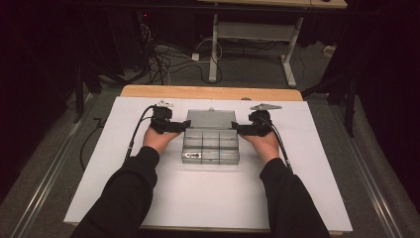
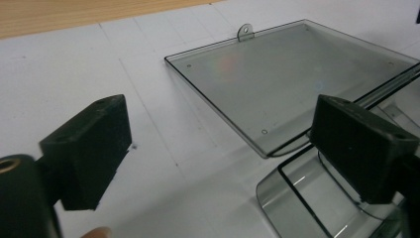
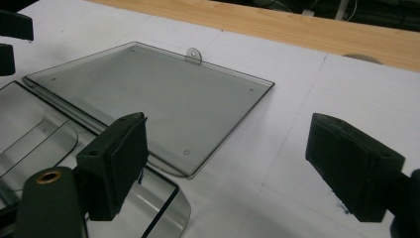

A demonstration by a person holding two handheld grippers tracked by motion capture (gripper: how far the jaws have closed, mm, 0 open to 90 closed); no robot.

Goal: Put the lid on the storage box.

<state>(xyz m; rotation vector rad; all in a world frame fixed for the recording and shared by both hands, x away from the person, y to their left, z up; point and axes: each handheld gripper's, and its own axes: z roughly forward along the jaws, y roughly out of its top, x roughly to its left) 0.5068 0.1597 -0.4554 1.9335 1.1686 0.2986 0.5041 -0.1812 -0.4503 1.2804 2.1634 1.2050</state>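
Note:
A clear plastic compartment box (image 1: 210, 144) lies in the middle of the white sheet, its lid (image 1: 210, 119) swung open and flat on the far side. My left gripper (image 1: 184, 125) is at the box's left rear corner and my right gripper (image 1: 236, 129) at its right rear corner. In the left gripper view the left gripper (image 2: 225, 139) stands open, one jaw over the box's corner (image 2: 302, 198) and the other over bare sheet, with the lid (image 2: 297, 84) beyond. In the right gripper view the right gripper (image 3: 247, 163) is also open, astride the box's corner (image 3: 163, 203) beside the lid (image 3: 148, 99).
The white sheet (image 1: 208, 198) covers a wooden table whose edge (image 1: 213, 92) shows at the far side. Small dark pieces (image 1: 192, 155) lie in the box's front left compartment. Beyond the table are a desk frame (image 1: 214, 44) and floor cables (image 1: 158, 62).

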